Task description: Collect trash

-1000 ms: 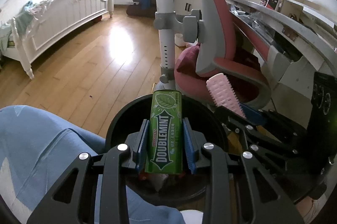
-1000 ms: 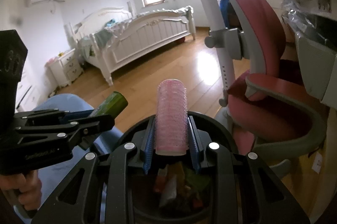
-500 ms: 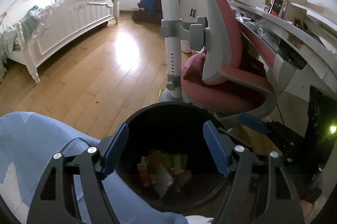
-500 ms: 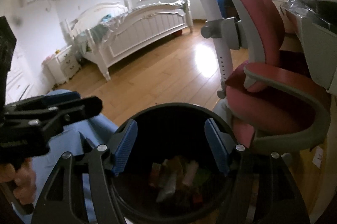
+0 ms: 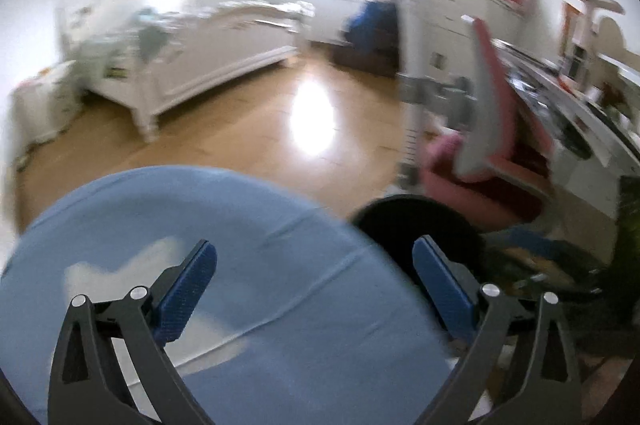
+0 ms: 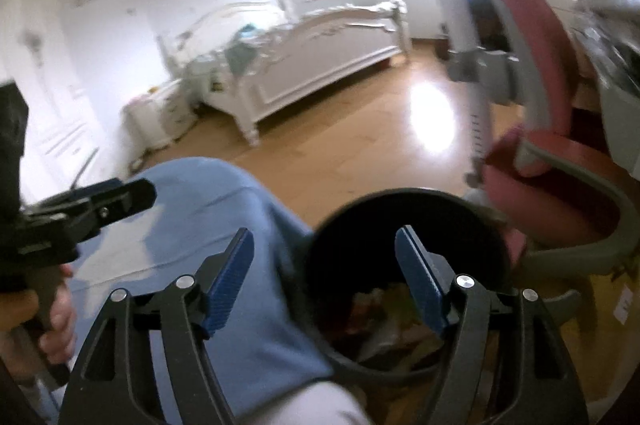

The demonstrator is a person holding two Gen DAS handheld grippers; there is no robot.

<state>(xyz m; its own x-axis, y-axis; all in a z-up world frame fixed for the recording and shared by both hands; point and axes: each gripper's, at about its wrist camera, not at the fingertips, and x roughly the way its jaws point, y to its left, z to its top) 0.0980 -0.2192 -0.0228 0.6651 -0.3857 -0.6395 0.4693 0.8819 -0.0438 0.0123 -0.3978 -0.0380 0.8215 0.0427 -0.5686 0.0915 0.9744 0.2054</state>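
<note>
The left gripper [image 5: 314, 277] is opening, its fingers wide apart with nothing between them, over a blue-clad knee [image 5: 248, 225]. The right gripper [image 6: 324, 267] is also opening, empty, beside the black bin [image 6: 404, 201] holding the trash [image 6: 384, 321].

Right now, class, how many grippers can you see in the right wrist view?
2. The right gripper fills the foreground, empty, its jaws opening above the black bin. The left gripper pokes in from the left edge; its fingertips are partly hidden.
</note>
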